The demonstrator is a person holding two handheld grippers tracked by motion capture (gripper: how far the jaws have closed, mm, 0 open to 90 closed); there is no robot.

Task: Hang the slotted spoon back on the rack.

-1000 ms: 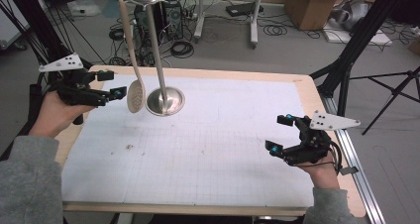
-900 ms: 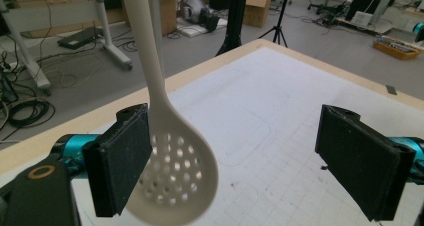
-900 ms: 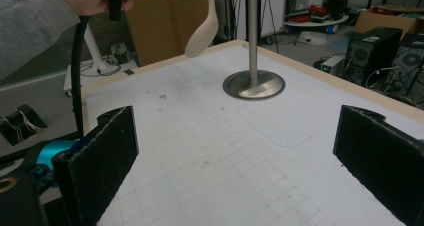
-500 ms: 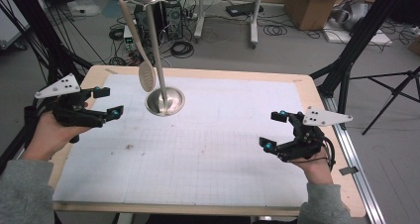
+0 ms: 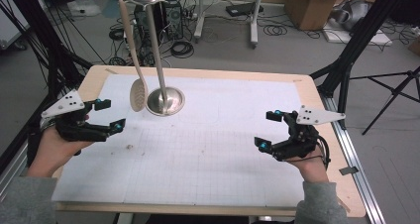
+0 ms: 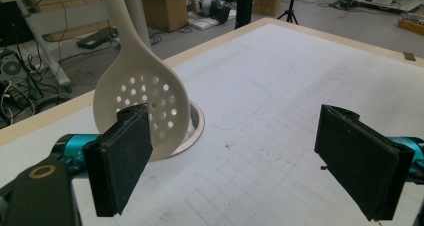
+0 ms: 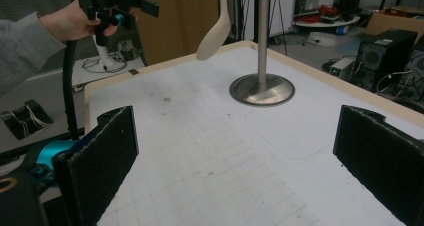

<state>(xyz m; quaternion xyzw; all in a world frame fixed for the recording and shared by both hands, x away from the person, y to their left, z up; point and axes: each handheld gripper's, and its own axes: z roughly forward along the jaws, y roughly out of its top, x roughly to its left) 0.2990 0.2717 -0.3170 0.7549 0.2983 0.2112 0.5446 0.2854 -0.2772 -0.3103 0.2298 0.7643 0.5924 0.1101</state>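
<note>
At the left edge of the table (image 5: 213, 184), the left gripper (image 5: 110, 116) is held above the surface with its fingers (image 6: 120, 163) spread wide and nothing between them. Just to its right and farther back, a pale slotted spoon (image 5: 137, 92) hangs from a metal stand (image 5: 165, 101), its perforated bowl low beside the stand's round base at the far left of the table. Well apart, near the right edge, the right gripper (image 5: 268, 130) is also held with fingers (image 7: 97, 161) spread and empty, pointing left.
</note>
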